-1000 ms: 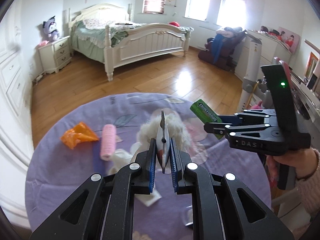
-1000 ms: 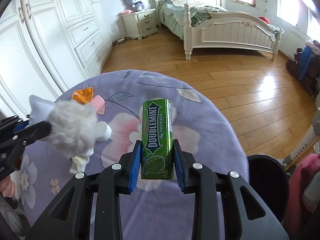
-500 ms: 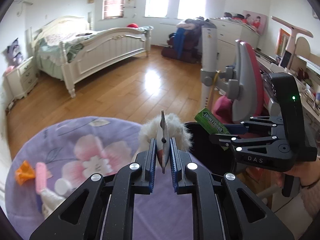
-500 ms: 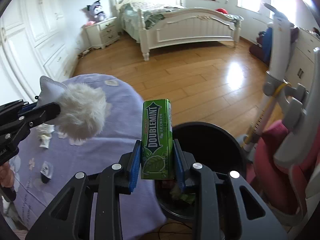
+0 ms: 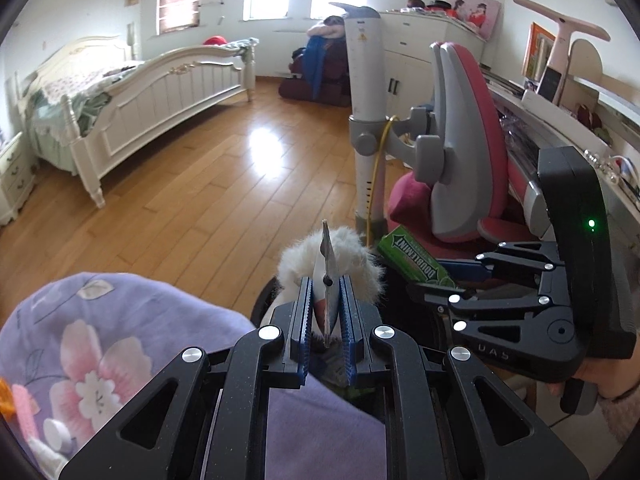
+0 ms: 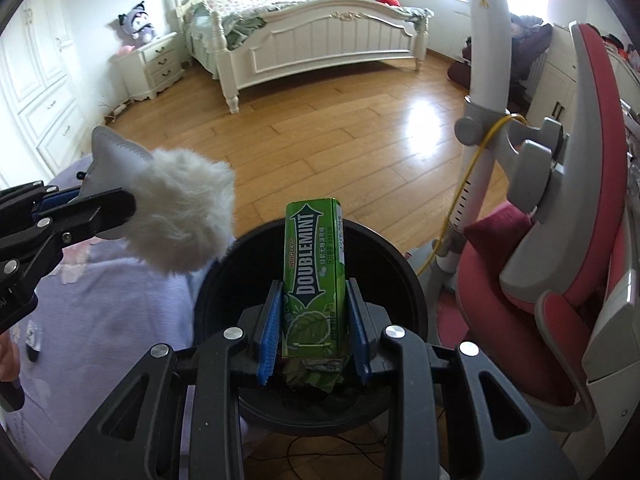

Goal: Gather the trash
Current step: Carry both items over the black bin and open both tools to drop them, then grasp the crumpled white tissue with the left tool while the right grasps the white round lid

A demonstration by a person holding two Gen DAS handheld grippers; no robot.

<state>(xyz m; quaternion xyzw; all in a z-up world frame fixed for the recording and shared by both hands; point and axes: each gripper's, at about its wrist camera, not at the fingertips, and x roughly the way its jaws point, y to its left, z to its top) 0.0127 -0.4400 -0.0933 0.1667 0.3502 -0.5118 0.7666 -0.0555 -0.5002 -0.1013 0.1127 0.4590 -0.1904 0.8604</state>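
Green cardboard fills the middle of the right wrist view: our right gripper (image 6: 313,334) is clamped on a chewing-gum pack (image 6: 314,284), its blue pads pressing both long sides. The pack stands upright between the pads, and we can read "WRIGLEY'S" in small orange letters and "DOUBLEMINT" in white on a dark arrow running up its face; the smaller print beside it is too fine for us to read. The pack's torn lower end hangs crumpled below the pads. Directly beneath it sits a round black bin (image 6: 400,276), so the pack hangs over the bin's opening.

Our left gripper (image 5: 326,312) is closed to a narrow gap on a flat grey tab attached to a white fluffy pom-pom (image 5: 352,256). From the right wrist view the pom-pom (image 6: 180,216) hangs at the bin's left rim, just above the edge of the purple flowered tablecloth (image 6: 112,312).

In the left wrist view the other gripper's black body (image 5: 520,320) carries pale letters that look like "DAS", and a green light glows on its housing. Small pink, orange and white scraps (image 5: 40,420) lie on the cloth at the lower left.
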